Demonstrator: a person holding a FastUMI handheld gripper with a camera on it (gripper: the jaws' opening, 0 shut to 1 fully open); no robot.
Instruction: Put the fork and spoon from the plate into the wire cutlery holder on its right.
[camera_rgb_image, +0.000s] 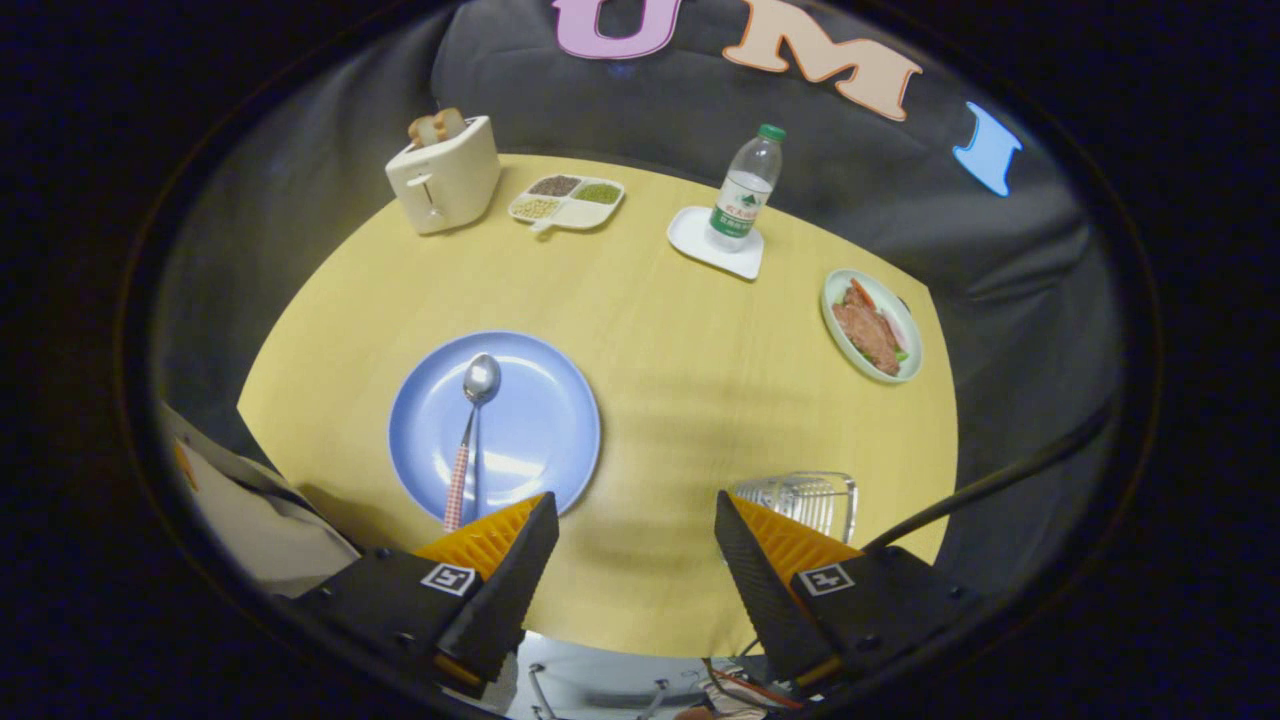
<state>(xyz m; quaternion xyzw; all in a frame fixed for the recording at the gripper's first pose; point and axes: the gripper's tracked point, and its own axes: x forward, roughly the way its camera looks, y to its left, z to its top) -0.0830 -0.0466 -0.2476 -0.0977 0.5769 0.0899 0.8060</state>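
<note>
We see a toaster (443, 172), bottle (745, 190) and food dish (871, 326) far across the table (680, 380). Our gripper (636, 520) hovers with fingers apart, empty, between the plate (540, 420) holding the spoon (474, 420) and the wire holder (808, 500).

Staged dining booth, yellow table (640, 330) (cloth-walled), toaster (445, 172), food plates

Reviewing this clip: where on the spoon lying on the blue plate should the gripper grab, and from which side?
Probably the spoon's patterned handle, where it overhangs the blue plate's near rim. Come from above with the fingers straddling it crosswise; it lies flat, bowl pointing away. The gripper is open over bare table.
</note>
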